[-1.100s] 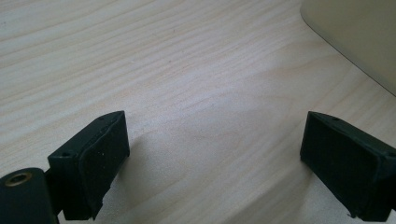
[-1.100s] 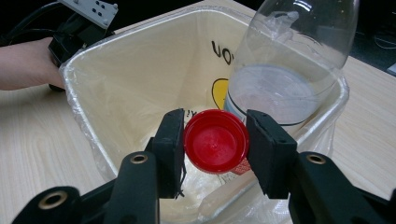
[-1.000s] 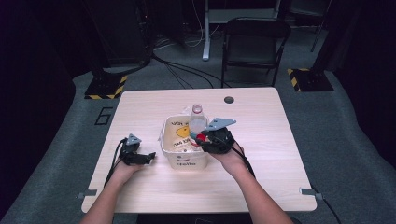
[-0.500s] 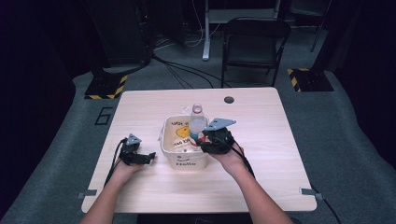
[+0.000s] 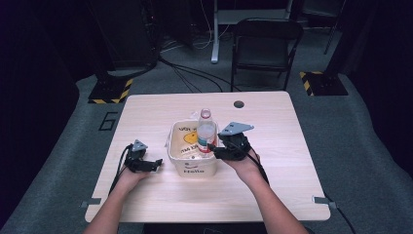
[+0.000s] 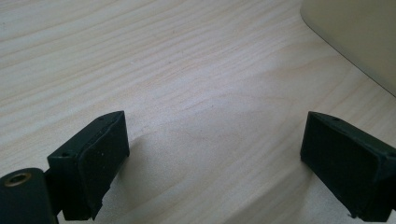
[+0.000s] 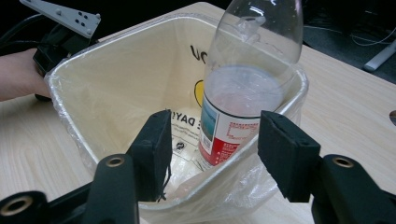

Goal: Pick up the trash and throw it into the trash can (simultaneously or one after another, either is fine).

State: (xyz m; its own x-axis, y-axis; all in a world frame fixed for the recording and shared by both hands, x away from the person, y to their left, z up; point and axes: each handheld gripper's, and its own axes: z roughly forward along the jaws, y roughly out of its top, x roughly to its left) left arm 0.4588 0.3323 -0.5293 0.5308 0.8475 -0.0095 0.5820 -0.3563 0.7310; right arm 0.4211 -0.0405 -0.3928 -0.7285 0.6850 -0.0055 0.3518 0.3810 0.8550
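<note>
Opening right gripper (image 7: pixel 212 154), bottle (image 7: pixel 247 88) now released in bin (image 7: pixel 116 70)

We see a dim room, grey carpet floor (image 5: pixel 58 161), a black folding chair (image 5: pixel 265 48) beyond our light wooden table (image 5: pixel 272 126), cables (image 5: pixel 195 73) trailing, yellow-black striped bases (image 5: pixel 109 91).

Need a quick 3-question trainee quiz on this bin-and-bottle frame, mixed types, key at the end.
1. True or false: the plastic bottle stands inside the lined bin.
2. The right gripper jaws are: A) clamped on the bottle B) apart, off the bottle C) shut on nothing.
3. What lies between the jaws of the left gripper?

Key:
1. True; its base is inside the bin, neck rising above the rim.
2. B; they have just been opening, and the pads do not press on the bottle.
3. Nothing but bare table; they stand wide open.
</note>
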